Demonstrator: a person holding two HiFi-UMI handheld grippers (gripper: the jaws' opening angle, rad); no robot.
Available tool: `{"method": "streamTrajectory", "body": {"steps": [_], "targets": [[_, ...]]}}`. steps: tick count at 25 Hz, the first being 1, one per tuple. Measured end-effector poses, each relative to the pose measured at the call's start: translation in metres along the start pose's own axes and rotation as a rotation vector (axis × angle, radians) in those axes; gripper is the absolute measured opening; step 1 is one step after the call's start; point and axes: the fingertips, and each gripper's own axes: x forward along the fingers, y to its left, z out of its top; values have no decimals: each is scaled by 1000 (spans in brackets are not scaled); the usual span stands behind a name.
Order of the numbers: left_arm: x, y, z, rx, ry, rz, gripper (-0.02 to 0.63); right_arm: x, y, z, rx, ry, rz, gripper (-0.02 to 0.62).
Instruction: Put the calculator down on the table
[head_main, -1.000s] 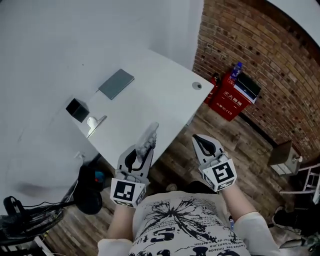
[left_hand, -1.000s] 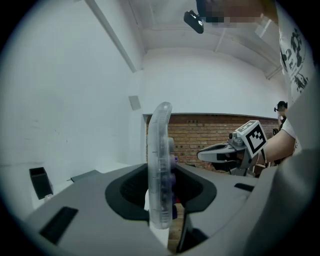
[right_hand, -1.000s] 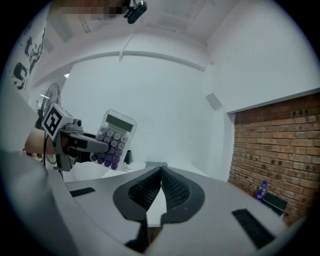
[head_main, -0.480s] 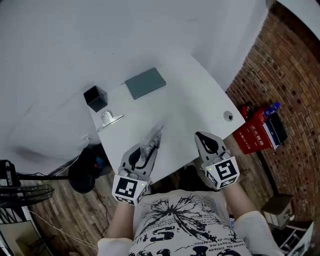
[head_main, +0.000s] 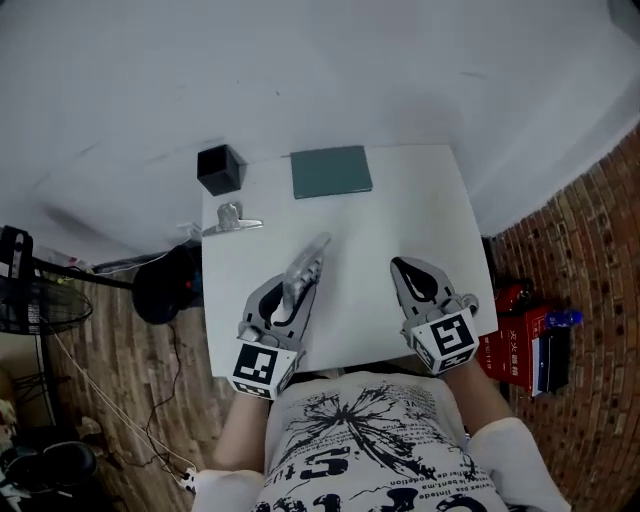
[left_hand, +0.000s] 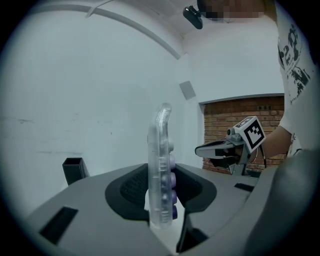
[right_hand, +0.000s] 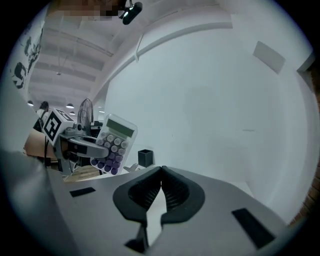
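Nearest, at the bottom of the head view: a person's printed shirt (head_main: 352, 440), w/ both grippers held out in front over the near edge of the white table (head_main: 410, 215).

The left gripper (head_main: 291, 292) is clamped on the calculator (left_hand: 160, 165). It stands upright btw the pads, gripped at its lower end, transparent body edge-on to that gripper's camera, purple keys facing the right gripper (right_hand: 160, 173). The calculator looks to be held in the air above the near-left part of the table, though the steep angle makes contact w/ the top hard to rule out.

The right gripper is pinched closed w/ nothing btw the pads, beside the left gripper & well apart from it.

Further back on the table, on its left side, lies a metal clip (head_main: 230, 218). At the far edge a grey-green pad (head_main: 331, 171) lies flat, & a small black box (head_main: 221, 168) stands at the far-left corner.

Beyond is a white wall. On the wood floor: a fan (head_main: 35, 300) to the left, a red box (head_main: 522, 340) to the right by brickwork.
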Motion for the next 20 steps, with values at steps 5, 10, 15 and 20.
{"method": "streamTrajectory", "body": {"steps": [5, 10, 15, 20], "targets": [[29, -3, -28, -45, 55, 51, 141, 24, -15, -21, 7, 32, 125, 15], [59, -20, -69, -115, 159, 5, 141, 35, -34, -49, 46, 78, 155, 15], [82, -36, -114, -169, 288, -63, 141, 42, -45, -77, 81, 127, 155, 15], [85, -35, -150, -253, 377, -50, 141, 46, -45, -98, 111, 161, 164, 15]]}}
